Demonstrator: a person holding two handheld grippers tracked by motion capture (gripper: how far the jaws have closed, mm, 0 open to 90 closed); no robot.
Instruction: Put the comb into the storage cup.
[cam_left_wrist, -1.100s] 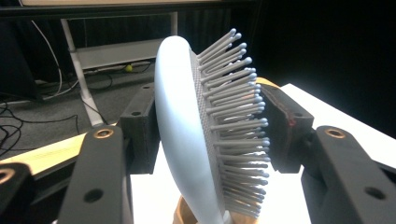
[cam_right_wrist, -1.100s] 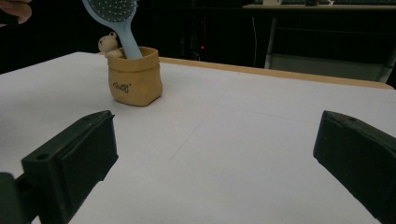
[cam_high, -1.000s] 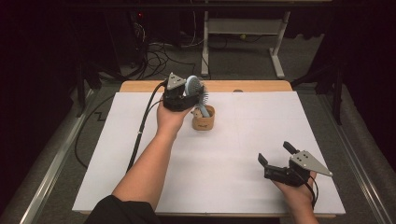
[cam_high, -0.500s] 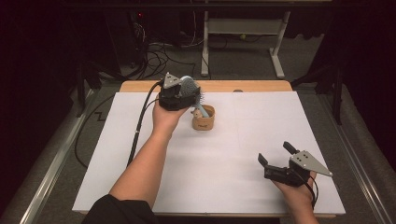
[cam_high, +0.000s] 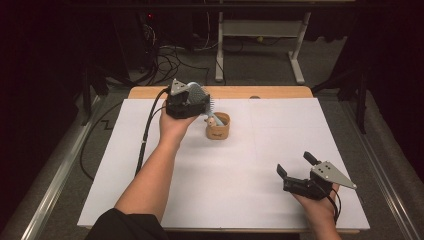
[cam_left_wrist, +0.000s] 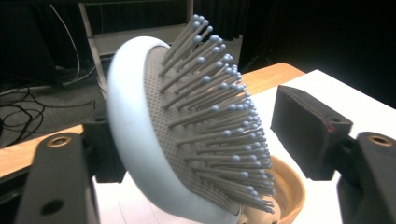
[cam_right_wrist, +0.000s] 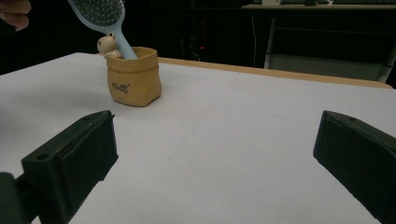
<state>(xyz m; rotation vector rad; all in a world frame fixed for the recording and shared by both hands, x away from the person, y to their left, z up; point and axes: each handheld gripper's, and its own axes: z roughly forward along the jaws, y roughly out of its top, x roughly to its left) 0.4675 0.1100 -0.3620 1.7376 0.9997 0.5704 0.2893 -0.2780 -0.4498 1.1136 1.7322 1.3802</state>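
White table (cam_high: 150, 200), hairbrush (cam_high: 200, 95) handle-down, tilted

A dim lab recording bay

A white-covered worktop (cam_high: 280, 150) stood on grey carpet; tangled cables (cam_high: 175, 55) and a white metal frame (cam_high: 260, 30) filled the upper centre against black surroundings.

The white tabletop (cam_high: 225, 190) is wide and bare between the two hands. Only the small tan pot (cam_high: 218, 126) stands in the way, with the blue hairbrush (cam_high: 199, 95) leaning up out of it.
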